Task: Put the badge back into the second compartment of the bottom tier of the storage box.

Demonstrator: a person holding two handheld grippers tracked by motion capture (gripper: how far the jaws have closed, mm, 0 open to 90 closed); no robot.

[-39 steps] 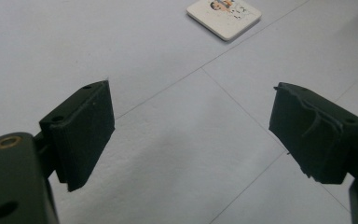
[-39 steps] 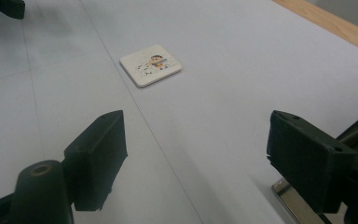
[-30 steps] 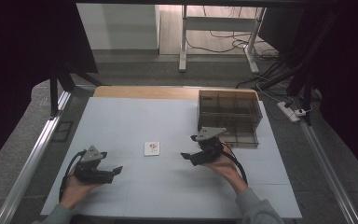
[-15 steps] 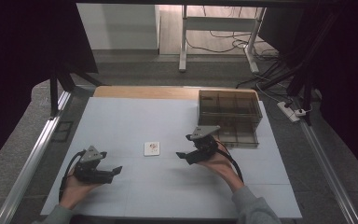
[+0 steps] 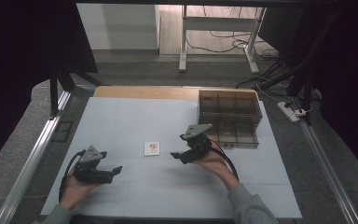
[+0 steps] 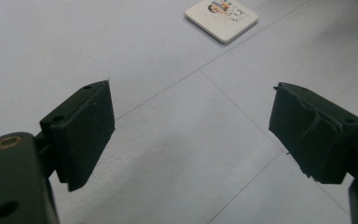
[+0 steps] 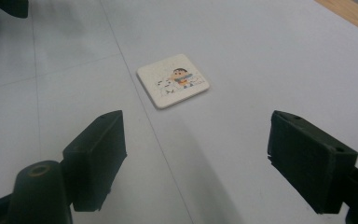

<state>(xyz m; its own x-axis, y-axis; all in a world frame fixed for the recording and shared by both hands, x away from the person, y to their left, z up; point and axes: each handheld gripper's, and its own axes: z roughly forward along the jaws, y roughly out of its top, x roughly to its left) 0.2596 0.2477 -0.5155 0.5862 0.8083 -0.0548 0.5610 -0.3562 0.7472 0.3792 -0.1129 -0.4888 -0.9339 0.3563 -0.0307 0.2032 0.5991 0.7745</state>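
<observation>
The pale tabletop (image 5: 121, 116) carries few things, and the small square coaster (image 5: 152, 148) with a cartoon print serves as the landmark here. Well beyond it and off to the right side stands a smoky, see-through organizer box (image 5: 230, 116) with open compartments, which look empty as far as the high view lets me tell.

The right gripper (image 5: 179, 156) hovers just to the right of the coaster, pointing at it; in the right gripper view its jaws are spread wide with nothing between them, and the coaster (image 7: 173, 80) lies flat ahead of them, apart from both pads. The jaws have just been opening a little further.

The left gripper (image 5: 116, 170) rests low on the tabletop, nearer the person than the coaster and to its left, its jaws likewise released and empty, the coaster (image 6: 221, 17) far ahead of them.

By my reading, the work is at its very start: the approach is under way, the coaster untouched. Closing in, grasping, lifting and placing it, perhaps into the box, all remain.
</observation>
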